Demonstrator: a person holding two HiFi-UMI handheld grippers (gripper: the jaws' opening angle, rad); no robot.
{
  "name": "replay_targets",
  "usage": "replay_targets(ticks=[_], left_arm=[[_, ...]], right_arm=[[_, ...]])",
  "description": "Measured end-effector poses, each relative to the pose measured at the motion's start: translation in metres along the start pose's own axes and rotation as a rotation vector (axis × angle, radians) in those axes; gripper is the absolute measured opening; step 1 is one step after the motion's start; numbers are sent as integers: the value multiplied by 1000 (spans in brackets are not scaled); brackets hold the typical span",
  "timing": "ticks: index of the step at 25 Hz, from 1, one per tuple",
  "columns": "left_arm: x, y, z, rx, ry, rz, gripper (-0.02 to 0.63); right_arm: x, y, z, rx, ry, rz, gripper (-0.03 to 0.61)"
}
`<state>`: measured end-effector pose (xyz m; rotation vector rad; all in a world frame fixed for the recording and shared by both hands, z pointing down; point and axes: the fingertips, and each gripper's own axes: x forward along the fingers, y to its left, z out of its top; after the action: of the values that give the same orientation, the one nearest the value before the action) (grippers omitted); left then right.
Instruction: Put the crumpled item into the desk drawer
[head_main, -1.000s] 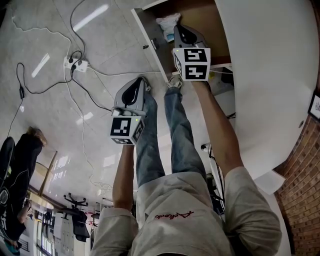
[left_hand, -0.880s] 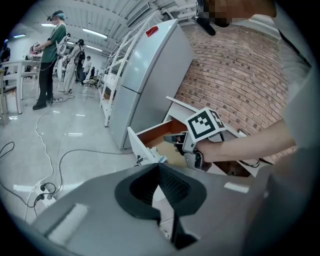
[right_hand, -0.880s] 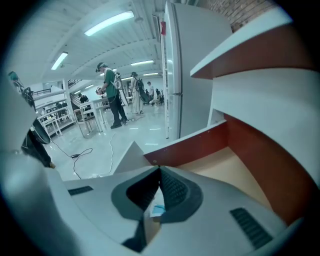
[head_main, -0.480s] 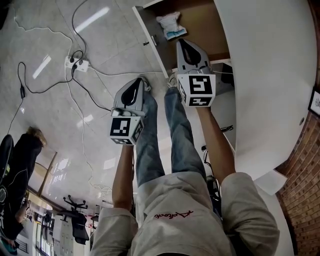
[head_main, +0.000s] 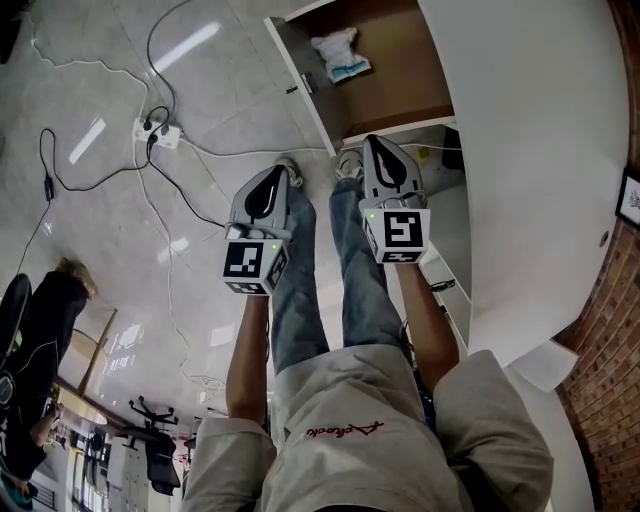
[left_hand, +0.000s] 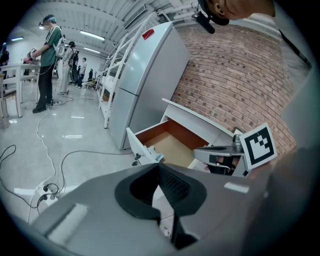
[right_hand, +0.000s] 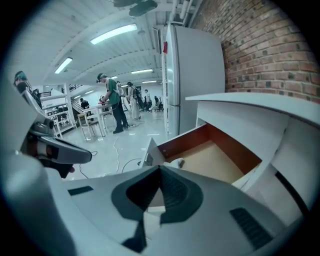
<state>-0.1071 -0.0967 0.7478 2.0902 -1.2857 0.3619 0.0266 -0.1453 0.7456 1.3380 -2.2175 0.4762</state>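
The crumpled white and blue item (head_main: 338, 55) lies inside the open desk drawer (head_main: 400, 85), near its front panel. It shows as a small white lump (right_hand: 176, 162) in the right gripper view. My right gripper (head_main: 373, 142) hovers just outside the drawer's near side, shut and empty. To its left, my left gripper (head_main: 277, 171) is held over the person's jeans, also shut with nothing in it. In the left gripper view the drawer (left_hand: 172, 149) stands open ahead, and the right gripper's marker cube (left_hand: 260, 145) shows at the right.
The white desk top (head_main: 540, 150) curves down the right side. A power strip (head_main: 155, 128) and cables lie on the tiled floor at the left. A tall fridge (left_hand: 145, 75) and a brick wall (left_hand: 235, 80) stand behind the desk. People stand far off (right_hand: 112, 102).
My right gripper has drawn back out of the drawer toward the person, and the crumpled item stays lying in the drawer. The left gripper has hardly moved.
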Motion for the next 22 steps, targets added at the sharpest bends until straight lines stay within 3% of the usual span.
replay_targets(ticks=[8, 15, 22], left_arm=[[-13, -7, 22, 16, -21, 12, 9], [-27, -20, 67, 48, -69, 8, 9], [-46, -34, 135, 90, -153, 16, 9]], right_arm=[[-18, 1, 19, 12, -25, -1, 12], [-31, 0, 81, 3, -105, 13, 12], [-50, -8, 150, 0, -189, 0, 12]])
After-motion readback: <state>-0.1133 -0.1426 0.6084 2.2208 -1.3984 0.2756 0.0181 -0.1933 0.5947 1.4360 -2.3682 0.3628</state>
